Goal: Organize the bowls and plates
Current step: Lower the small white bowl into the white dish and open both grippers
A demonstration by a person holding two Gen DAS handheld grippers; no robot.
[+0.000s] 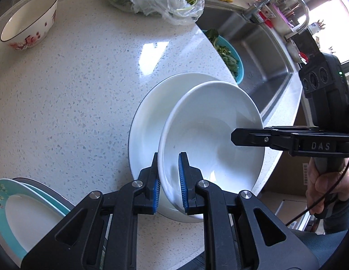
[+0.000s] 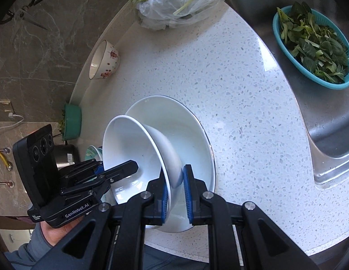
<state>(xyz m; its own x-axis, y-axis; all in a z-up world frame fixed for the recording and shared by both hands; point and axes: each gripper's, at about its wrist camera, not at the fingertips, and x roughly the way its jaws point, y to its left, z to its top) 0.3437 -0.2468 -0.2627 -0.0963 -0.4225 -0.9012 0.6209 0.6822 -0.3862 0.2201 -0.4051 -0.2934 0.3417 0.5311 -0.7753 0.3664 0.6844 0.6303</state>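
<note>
A white deep bowl point(image 1: 208, 132) point(image 2: 129, 144) is held tilted just over a larger white plate point(image 1: 145, 117) point(image 2: 192, 135) lying on the speckled counter. My left gripper point(image 1: 168, 164) is shut on the bowl's near rim, blue pads on either side of the wall. My right gripper point(image 2: 175, 173) is shut on the opposite rim. Each gripper shows in the other's view: the right gripper point(image 1: 235, 137) reaches in from the right, the left gripper point(image 2: 132, 166) from the left. Whether the bowl's underside touches the plate is hidden.
Teal-rimmed plates point(image 1: 19, 204) are stacked at the counter's near left. A flower-patterned bowl point(image 1: 28, 20) point(image 2: 104, 60) stands far left. A bag of greens point(image 1: 165, 0) point(image 2: 179, 2) lies at the back. A teal basket of leaves point(image 2: 314, 49) sits in the sink point(image 1: 260, 51).
</note>
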